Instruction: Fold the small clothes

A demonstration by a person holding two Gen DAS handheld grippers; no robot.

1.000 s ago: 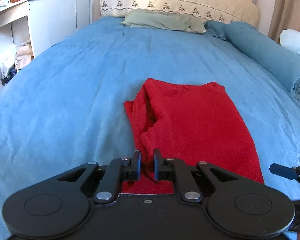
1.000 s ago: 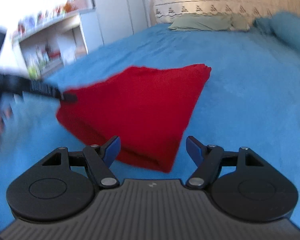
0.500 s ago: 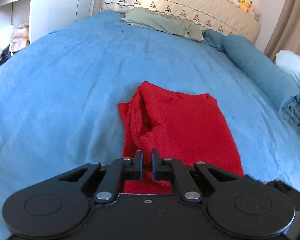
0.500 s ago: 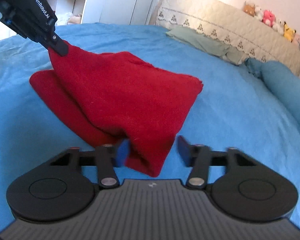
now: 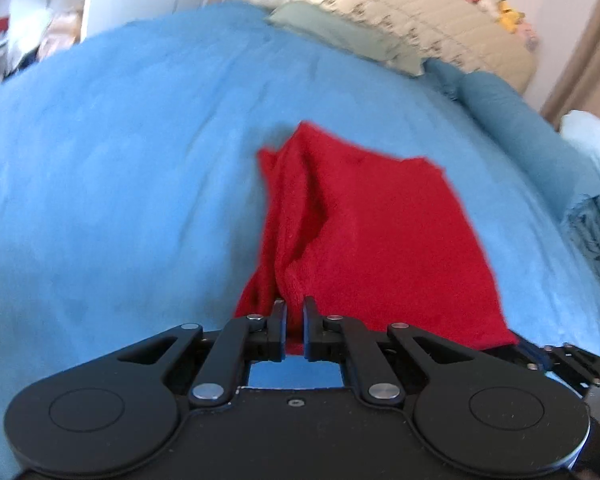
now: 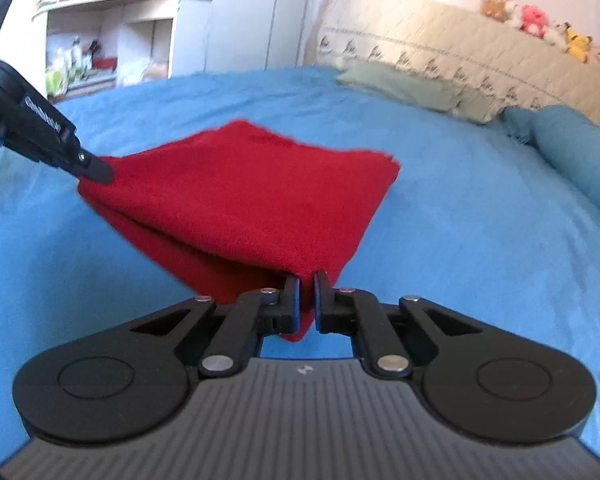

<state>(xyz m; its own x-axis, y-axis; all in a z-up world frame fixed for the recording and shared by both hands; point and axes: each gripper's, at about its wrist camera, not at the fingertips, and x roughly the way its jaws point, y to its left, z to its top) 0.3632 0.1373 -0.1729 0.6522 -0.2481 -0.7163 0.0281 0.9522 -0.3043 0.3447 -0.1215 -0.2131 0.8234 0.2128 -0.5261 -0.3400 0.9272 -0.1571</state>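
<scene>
Since the red cloth [image 6: 252,200] already looks doubled over, I'd say we're midway: left gripper [image 5: 295,322] and right gripper [image 6: 307,300] are each pinched tight on a near corner, lifting it off the blue bedspread [image 6: 480,240]. Another fold and laying it flat remain.

1. One red garment [image 6: 252,196] lies on the bed [image 6: 480,232].
2. Two grippers: the left gripper [image 5: 295,312] and the right gripper [image 6: 307,284], each clamped on a corner of it.
3. One green pillow [image 6: 404,86].
4. One blue bolster [image 6: 580,148].
5. One headboard [image 6: 440,48], with several plush toys [image 6: 534,20] on top; exact number unclear.
</scene>
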